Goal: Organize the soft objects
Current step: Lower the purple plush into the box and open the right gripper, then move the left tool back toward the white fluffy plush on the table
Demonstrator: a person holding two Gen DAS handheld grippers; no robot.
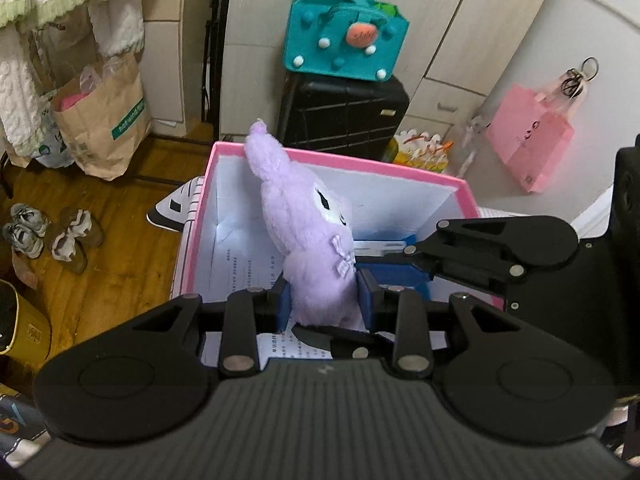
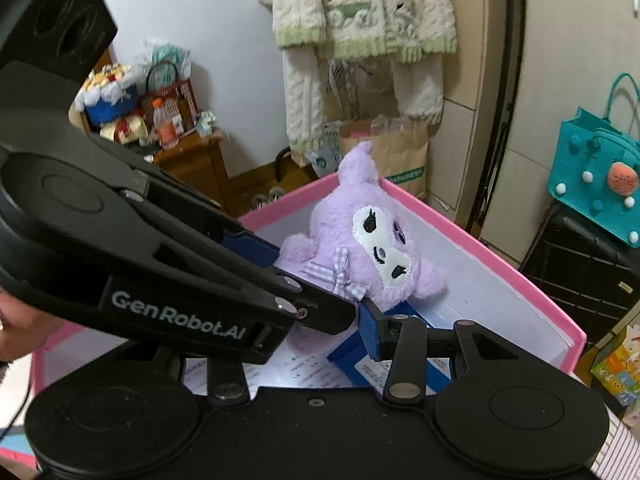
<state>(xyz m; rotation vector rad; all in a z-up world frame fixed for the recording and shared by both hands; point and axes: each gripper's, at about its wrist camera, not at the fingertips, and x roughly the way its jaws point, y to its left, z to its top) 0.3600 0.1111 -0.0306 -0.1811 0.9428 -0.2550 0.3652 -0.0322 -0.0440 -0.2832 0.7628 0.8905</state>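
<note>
Left wrist view: the left gripper point(image 1: 324, 306) has its blue fingers point(image 1: 283, 306) clamped on the lower body of a purple plush point(image 1: 310, 236), held upright inside a pink box point(image 1: 360, 164) with white walls. One plush ear rises past the box's far rim. The right gripper point(image 1: 400, 258) reaches in from the right, its blue tips just beside the plush's bow; whether its fingers are apart or together cannot be told. Printed paper point(image 1: 248, 272) lines the box bottom. Behind stand a black suitcase point(image 1: 344, 114) topped by a teal bag point(image 1: 346, 36), and a pink bag point(image 1: 530, 138) hangs on the wall.

Right wrist view: the plush point(image 2: 360, 240) leans near the box's point(image 2: 520, 276) far corner, face toward the camera. The left gripper point(image 2: 256, 248) crosses in front, hiding the right gripper's left finger. A blue box point(image 2: 360, 360) lies under the right finger point(image 2: 370, 330).
</note>
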